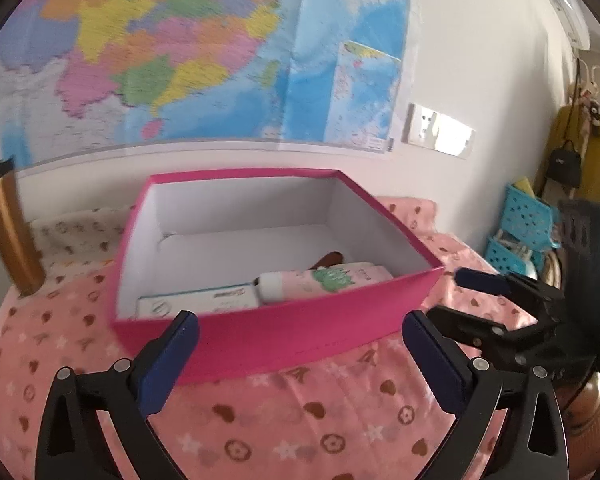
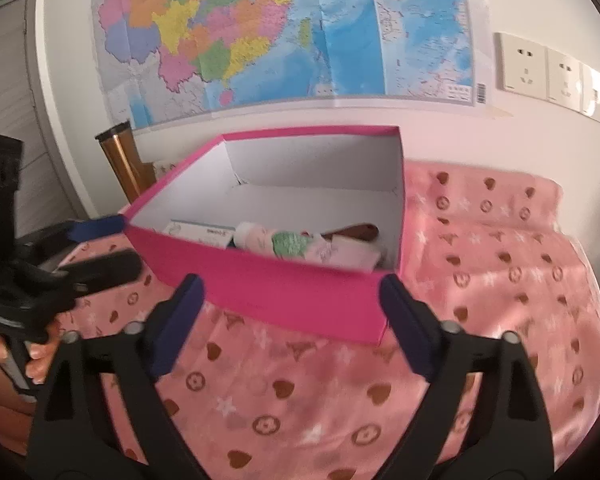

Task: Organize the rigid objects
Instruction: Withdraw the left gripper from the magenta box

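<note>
Inside pink box (image 2: 300, 304): tube (image 2: 300, 244), white carton (image 2: 200, 234); print unreadable.

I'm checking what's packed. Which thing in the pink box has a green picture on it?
The pale pink tube lying on its side; the white carton beside it and the brown thing behind have none.

Home bedroom: wall map (image 2: 284, 28), hanging clothes (image 1: 588, 152).
</note>
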Motion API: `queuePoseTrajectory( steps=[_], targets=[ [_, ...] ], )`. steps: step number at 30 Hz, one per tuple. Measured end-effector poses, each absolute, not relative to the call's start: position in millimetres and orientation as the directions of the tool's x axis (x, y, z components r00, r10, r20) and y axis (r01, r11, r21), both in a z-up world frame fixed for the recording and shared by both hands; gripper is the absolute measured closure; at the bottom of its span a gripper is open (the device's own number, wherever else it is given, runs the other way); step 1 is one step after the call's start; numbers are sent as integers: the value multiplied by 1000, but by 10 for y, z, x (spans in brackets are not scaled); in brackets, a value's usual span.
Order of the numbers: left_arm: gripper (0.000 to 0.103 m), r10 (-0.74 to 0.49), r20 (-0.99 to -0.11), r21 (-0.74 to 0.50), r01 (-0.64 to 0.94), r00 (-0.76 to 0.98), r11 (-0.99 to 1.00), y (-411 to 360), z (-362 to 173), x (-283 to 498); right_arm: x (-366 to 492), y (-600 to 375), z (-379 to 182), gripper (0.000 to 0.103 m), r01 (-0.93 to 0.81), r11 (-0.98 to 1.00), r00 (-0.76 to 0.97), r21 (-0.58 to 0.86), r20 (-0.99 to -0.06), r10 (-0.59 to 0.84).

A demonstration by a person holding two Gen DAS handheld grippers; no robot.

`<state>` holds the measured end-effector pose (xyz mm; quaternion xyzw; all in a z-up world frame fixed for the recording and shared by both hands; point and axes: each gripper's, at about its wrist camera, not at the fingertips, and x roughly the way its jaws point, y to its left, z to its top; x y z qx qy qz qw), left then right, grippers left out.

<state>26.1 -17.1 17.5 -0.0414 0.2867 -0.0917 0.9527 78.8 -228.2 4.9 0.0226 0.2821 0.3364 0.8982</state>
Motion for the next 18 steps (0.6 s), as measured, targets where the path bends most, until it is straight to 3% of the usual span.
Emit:
queuePoseTrajectory(
  steps=[6,10,18],
  targets=[
    [0,-144,-591,-123,87,794,989,-105,-36,105,583,-2232,-77,4,-566,802,645,188,-505,574],
    [0,-134,-583,-141,62,801,988,-61,-50,44,490,-2216,-112,4,-562,804,646,197,-502,575],
    [0,-72,-570,-59,47,818,997,-121,-73,-90,375,-2160,-140,4,-573,796,637,196,-504,583]
  ],
)
